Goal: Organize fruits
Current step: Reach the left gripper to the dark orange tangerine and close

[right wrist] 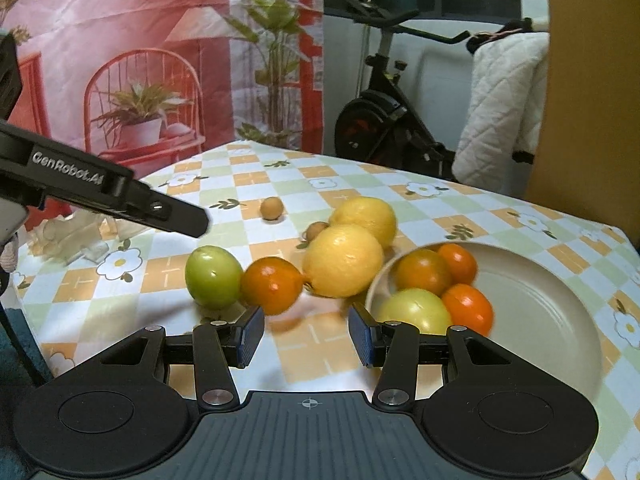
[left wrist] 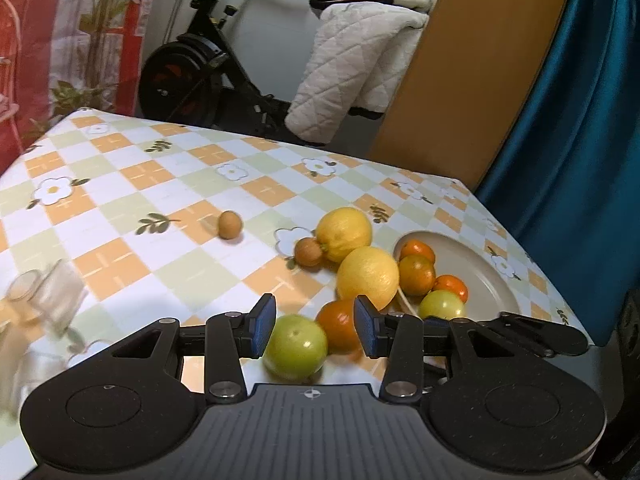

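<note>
Plate (right wrist: 540, 300): four fruits inside at its left rim. Two lemons (right wrist: 344, 260) just left of it. Glass (right wrist: 76, 236) far left.

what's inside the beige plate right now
The plate holds four fruits at its left side: three orange ones and a yellow-green one. The right tool's finger covers the plate's near-left edge.

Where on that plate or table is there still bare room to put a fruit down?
The plate is bare across its right half; four fruits crowd its left edge. The tablecloth is bare on the far side, beyond the lone brown fruit. It is crowded left of the plate, where the lemons, an orange and a green fruit cluster.
</note>
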A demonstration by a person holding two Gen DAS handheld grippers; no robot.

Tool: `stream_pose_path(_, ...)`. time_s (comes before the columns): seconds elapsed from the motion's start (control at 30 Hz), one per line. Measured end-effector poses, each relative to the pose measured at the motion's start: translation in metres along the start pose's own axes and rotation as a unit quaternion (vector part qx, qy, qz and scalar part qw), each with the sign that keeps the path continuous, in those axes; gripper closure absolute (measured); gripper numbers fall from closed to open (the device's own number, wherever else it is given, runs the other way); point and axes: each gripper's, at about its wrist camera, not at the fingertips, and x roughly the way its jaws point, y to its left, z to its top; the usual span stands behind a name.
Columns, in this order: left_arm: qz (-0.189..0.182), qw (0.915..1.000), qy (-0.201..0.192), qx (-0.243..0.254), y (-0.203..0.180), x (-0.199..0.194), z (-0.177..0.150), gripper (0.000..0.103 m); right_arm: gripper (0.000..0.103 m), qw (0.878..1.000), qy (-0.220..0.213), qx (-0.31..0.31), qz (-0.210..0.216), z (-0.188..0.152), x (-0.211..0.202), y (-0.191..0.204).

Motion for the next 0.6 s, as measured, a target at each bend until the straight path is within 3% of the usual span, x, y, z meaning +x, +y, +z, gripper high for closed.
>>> stream_pose_path(0.6,-0.053,0.9952,0.065,0.05,-0.013,0.048,0.003,0.057,0.064,0.999,0.032,-0.014,0.027,0.011,0.038,0.011)
